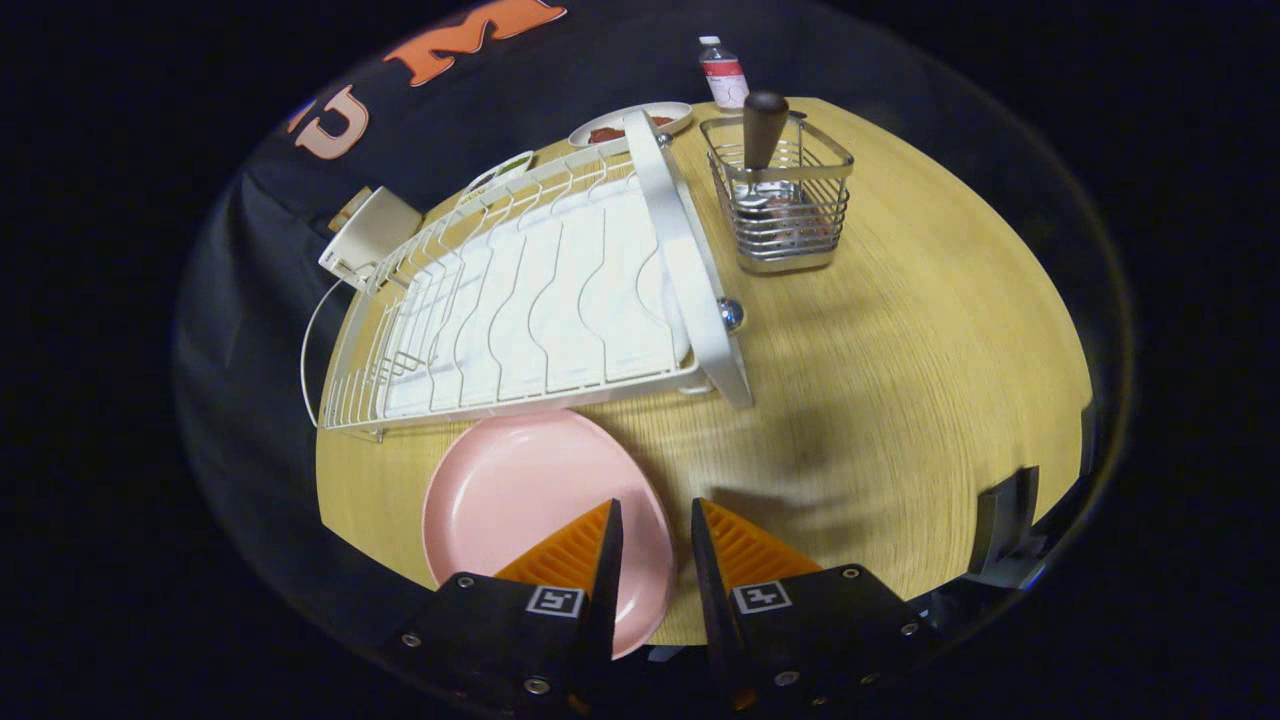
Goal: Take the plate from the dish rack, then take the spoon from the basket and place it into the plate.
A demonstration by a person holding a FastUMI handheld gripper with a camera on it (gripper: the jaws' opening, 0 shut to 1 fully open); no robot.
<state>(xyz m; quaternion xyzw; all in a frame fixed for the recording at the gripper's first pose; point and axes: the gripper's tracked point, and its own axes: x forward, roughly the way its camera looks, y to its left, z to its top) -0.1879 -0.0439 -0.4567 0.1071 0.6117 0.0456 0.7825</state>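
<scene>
On worktop (900, 400), pink plate (520, 500) lies flat just ahead of dish rack (540, 300), under my left finger. Hand-held gripper (655, 520) released, fingers apart, nothing between. Spoon (764, 130) stands in wire basket (785, 200) well beyond, dark handle up, bowl down. I judge spoon light, stiff, handle less slippery than metal; pinch handle near top, lift straight to clear wires.

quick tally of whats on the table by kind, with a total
Round pink plastic plate, in front of the rack: 1
White wire dish rack: 1
Metal wire basket: 1
Dark-handled spoon in the basket: 1
Small white plate behind the rack: 1
Clear bottle: 1
Total: 6
The gripper is open.
</scene>
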